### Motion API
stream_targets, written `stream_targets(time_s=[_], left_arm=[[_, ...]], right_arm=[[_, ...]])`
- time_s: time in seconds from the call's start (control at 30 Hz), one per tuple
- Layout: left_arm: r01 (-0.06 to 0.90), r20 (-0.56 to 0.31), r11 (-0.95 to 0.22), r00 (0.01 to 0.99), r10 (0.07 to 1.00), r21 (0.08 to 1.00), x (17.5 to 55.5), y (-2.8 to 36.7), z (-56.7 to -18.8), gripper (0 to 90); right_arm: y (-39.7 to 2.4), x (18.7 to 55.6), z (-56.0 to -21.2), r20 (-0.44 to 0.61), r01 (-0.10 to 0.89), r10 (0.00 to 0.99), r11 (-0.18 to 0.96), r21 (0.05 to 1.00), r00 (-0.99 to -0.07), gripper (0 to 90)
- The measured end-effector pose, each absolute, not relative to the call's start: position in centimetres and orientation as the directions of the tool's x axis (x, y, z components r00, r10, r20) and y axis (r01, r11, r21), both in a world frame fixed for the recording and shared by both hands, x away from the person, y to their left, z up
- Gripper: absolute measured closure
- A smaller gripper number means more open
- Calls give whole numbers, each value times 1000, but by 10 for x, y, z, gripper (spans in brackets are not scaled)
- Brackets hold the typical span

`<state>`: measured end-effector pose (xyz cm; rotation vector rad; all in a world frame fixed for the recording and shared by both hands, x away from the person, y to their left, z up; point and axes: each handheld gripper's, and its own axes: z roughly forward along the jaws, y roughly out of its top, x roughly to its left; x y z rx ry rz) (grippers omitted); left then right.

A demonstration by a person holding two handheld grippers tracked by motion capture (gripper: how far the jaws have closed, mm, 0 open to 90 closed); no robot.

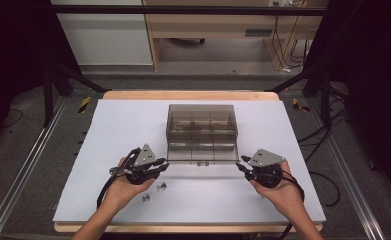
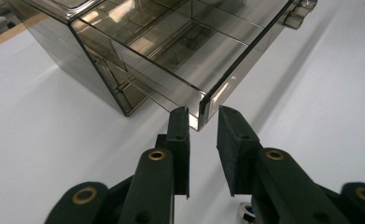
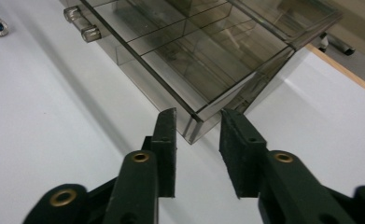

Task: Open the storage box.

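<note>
Smoked transparent plastic organiser box (image 1: 202,132), approx. table centre, resting flat on white surface. Lid open, standing upright at 12 o'clock edge. Tray interior divided into compartments by partition walls; contents not discernible. Two small clear latches (image 3: 82,25) on front wall at 6 o'clock edge. Front corners square, unobstructed; box sits level, aligned w/ table edges.

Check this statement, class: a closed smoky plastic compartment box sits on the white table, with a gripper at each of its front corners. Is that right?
Not quite: the compartment box is open, not closed. The high view shows its lid raised at the back and the dividers exposed. The rest holds: it sits on the white table, left gripper and right gripper at its front corners.
</note>
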<state>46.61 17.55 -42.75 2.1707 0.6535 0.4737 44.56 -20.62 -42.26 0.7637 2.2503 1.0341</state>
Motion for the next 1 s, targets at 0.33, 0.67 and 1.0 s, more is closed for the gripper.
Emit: stream_targets(time_s=[0.33, 0.67, 1.0], left_arm=[[276, 135, -587, 818, 559, 761, 461, 178, -427, 540], [310, 105, -674, 859, 500, 671, 450, 178, -431, 436], [337, 35, -768, 906, 422, 544, 460, 170, -447, 470]], right_arm=[[-214, 437, -419, -230, 292, 719, 523, 801, -656, 456], [-209, 417, -430, -235, 328, 808, 459, 825, -541, 232], [-217, 412, -454, -194, 393, 889, 367, 843, -415, 246]])
